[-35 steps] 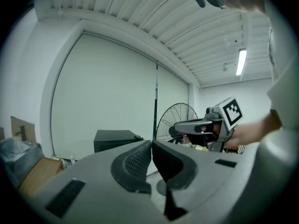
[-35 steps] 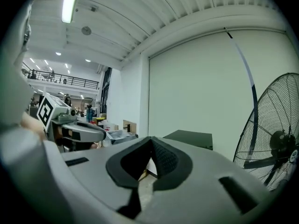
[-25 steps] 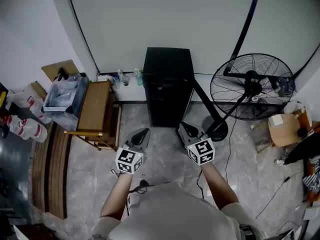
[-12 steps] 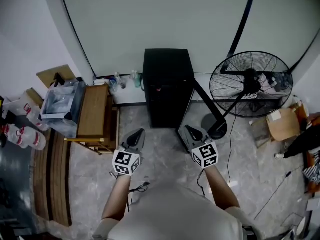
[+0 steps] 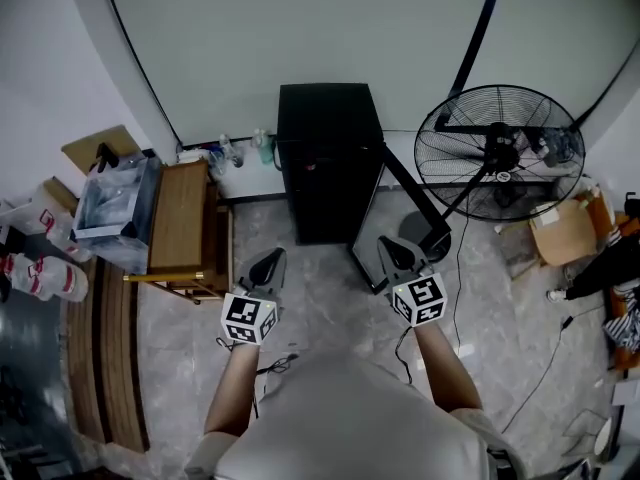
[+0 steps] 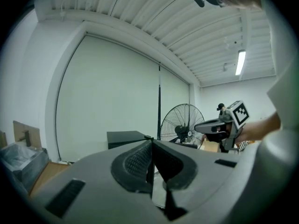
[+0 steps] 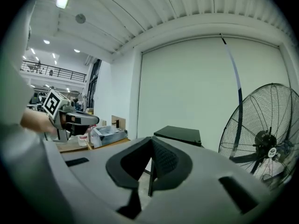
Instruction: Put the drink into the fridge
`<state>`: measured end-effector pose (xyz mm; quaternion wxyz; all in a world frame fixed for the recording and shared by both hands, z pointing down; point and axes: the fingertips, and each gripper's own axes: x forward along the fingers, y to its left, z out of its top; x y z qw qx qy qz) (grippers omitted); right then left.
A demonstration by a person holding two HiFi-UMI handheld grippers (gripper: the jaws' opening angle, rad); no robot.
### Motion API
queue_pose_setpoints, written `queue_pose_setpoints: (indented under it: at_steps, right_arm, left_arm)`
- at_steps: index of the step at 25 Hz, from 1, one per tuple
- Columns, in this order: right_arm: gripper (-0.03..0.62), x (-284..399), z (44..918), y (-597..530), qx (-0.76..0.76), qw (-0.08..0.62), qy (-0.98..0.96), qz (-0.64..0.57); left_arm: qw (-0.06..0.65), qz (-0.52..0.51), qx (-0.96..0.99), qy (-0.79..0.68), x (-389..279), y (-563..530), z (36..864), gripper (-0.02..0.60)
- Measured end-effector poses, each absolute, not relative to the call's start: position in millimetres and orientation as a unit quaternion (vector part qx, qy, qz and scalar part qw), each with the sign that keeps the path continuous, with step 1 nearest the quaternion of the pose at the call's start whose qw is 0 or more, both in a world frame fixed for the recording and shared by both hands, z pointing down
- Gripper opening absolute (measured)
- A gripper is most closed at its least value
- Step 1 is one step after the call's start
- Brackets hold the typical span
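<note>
Our left gripper (image 5: 268,263) and right gripper (image 5: 392,250), seen from the head view, point at the black fridge (image 5: 328,158) just ahead. Left gripper view: jaws clenched, empty. Right gripper view: likewise. We judge that no drink is fetched yet; small bottles (image 5: 262,148) stand ahead-left.

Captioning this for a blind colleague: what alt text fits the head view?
Seen from above, a person holds the left gripper and right gripper, both shut and empty, out toward a small black fridge against a pale wall. A wooden table stands to its left, a large floor fan to its right.
</note>
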<state>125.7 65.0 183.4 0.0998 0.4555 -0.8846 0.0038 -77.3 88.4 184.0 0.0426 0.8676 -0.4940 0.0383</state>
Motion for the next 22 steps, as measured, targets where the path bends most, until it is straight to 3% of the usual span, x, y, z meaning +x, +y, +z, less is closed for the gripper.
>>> queue_pose_setpoints:
  at_steps: [22]
  right_arm:
    - [-0.005, 138, 179, 69, 0.461, 0.08, -0.884, 0.019]
  left_arm:
    - [0.055, 0.04, 0.866, -0.496, -68, 98, 190, 0.009]
